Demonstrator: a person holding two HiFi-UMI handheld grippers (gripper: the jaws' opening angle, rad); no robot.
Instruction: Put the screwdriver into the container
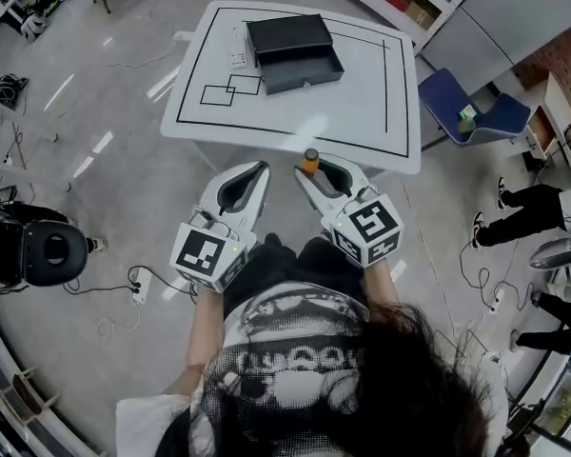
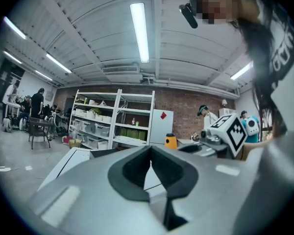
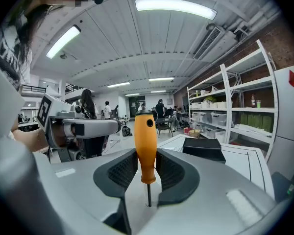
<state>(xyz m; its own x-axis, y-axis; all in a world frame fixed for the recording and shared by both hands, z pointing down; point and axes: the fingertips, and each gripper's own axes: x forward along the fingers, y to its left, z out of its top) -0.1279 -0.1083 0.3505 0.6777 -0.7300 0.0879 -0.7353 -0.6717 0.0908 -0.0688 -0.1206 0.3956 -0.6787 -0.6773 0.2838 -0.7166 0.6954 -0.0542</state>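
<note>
Left gripper (image 1: 260,169), lower centre-left of the head view: jaws closed down, tips meeting, nothing between them (image 2: 150,151). It points level toward the table (image 1: 362,112) and plays no part in the grip.

Container (image 1: 295,53), upper centre of the head view: black box on the far part of the table, its open tray seemingly facing the person. Nothing visible in it from here. In the right gripper view it sits right of centre (image 3: 202,149), well apart from the jaws.

Screwdriver (image 1: 310,160), just right of centre at the table's near edge: orange handle upright, shaft pointing down (image 3: 146,141).

Right gripper (image 1: 316,168): jaws closed on the orange handle, pads pressing both sides (image 3: 147,153), set apart only by the handle's width.

Progress, as a judgement: the pickup is done and the tool is in hand, but the placing is not started. What's left is to carry it across the table to above the container, lower it in, and open the jaws.
</note>
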